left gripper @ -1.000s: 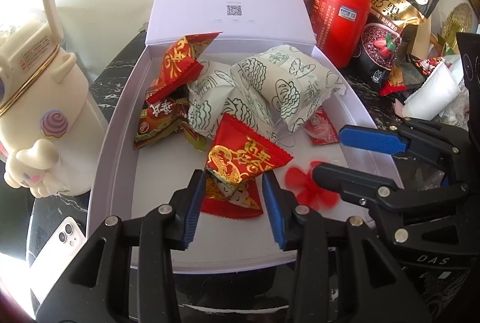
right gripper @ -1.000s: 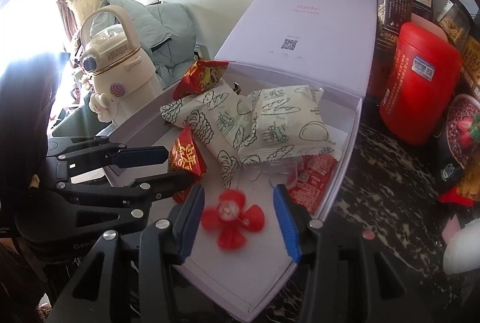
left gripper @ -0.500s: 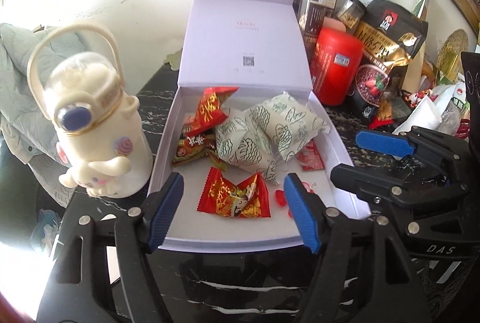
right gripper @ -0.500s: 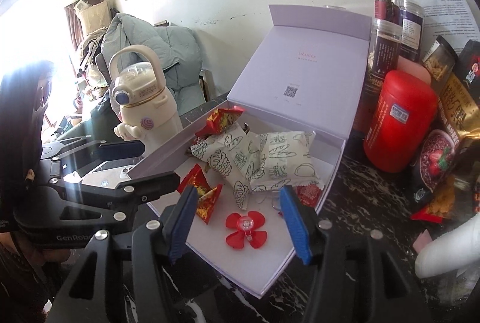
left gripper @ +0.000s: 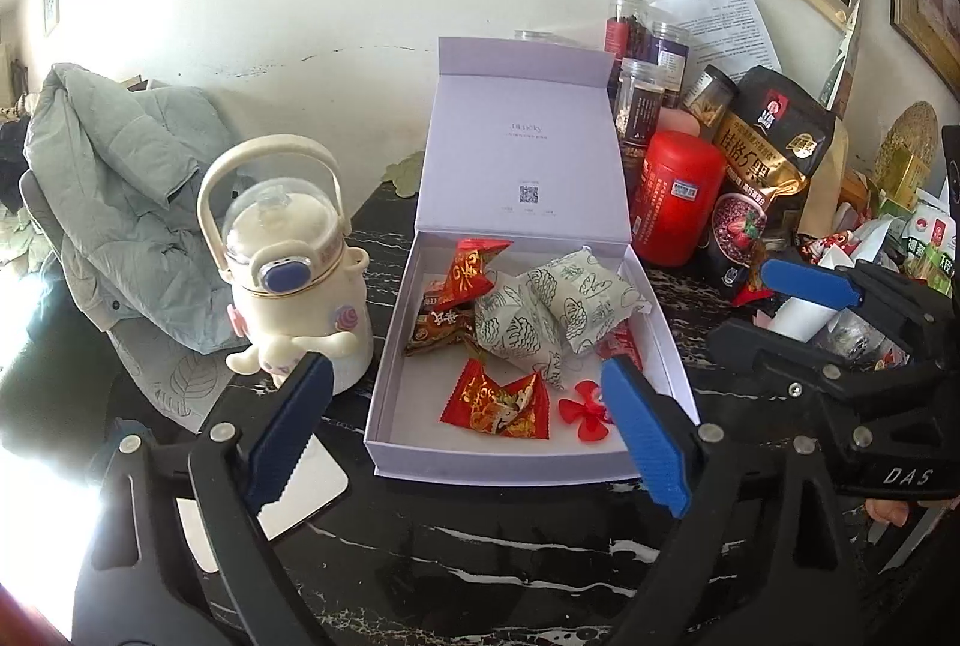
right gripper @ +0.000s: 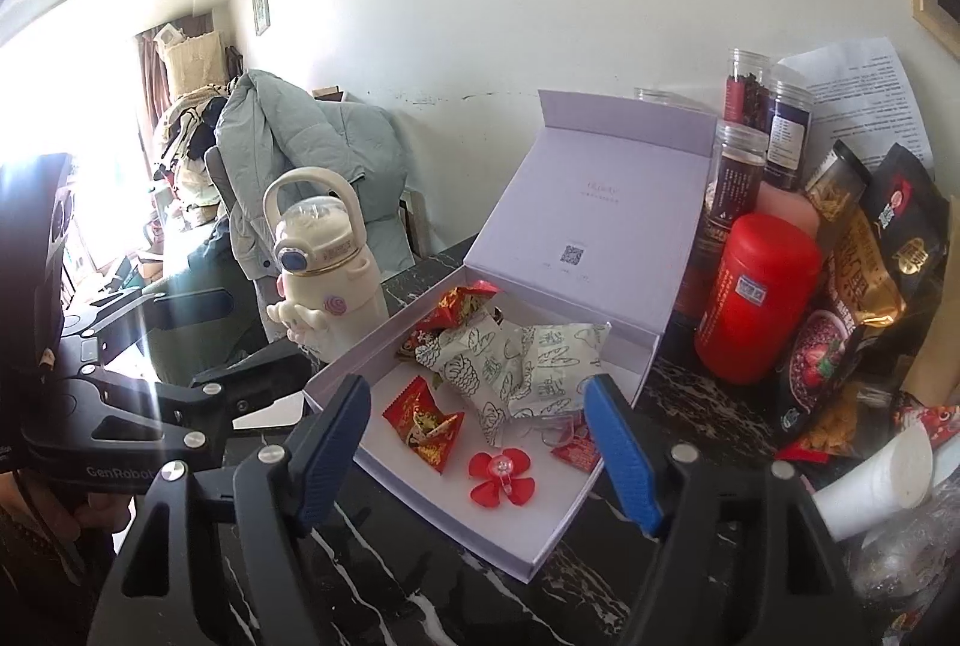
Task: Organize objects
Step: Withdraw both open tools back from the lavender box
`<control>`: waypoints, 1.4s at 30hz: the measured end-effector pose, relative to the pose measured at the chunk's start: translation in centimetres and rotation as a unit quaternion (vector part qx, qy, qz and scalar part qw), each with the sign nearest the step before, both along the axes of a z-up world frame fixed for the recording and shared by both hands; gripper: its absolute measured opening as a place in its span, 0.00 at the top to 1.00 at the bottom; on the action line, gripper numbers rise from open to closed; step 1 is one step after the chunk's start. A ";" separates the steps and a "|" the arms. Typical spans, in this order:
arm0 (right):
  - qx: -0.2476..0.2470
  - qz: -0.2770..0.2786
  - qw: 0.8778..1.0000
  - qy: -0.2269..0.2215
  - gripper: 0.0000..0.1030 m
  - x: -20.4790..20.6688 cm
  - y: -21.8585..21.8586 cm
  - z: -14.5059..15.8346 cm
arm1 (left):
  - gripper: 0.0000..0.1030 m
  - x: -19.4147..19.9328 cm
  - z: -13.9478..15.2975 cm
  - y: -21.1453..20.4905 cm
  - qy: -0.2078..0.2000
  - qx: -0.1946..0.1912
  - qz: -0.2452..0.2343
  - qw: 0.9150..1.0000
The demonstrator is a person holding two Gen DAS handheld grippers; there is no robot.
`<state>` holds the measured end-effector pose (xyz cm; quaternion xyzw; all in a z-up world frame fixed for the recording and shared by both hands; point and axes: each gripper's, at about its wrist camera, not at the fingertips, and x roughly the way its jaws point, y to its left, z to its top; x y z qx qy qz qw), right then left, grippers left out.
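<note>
**Both grippers empty above the filled box**

Right now, through the left wrist view, I see my left gripper [left gripper: 465,421] spread wide and holding nothing, hanging near the front of the white box [left gripper: 510,460]. Inside lie a red candy packet [left gripper: 497,403], a red flower clip [left gripper: 583,409] just right of it, and two patterned pouches [left gripper: 555,313] farther back. A cream bottle [left gripper: 294,268] stands left of the box.

From the right wrist view, my right gripper [right gripper: 480,442] is equally wide and empty, with the flower clip [right gripper: 501,476] between its fingers in the picture. The upright lid [right gripper: 606,214] leans toward a red canister [right gripper: 756,298]. My worry: reaching in low could clip the box's near wall and shove it into that clutter.
</note>
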<state>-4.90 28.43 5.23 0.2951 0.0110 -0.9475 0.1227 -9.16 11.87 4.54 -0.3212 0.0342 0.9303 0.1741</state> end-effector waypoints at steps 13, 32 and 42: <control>0.024 -0.024 0.999 -0.005 0.09 5.6 -1.0 2.0 | 0.00 5.1 3.5 -3.0 0.029 -0.001 0.051 0.998; 0.038 -0.002 0.999 -0.031 0.09 8.3 -1.0 -0.8 | 0.00 9.8 0.6 -2.3 0.020 -0.056 0.103 0.993; 0.044 0.007 0.998 -0.038 0.09 8.3 -1.4 -1.7 | 0.00 10.4 -0.8 -2.8 0.006 -0.054 0.113 0.992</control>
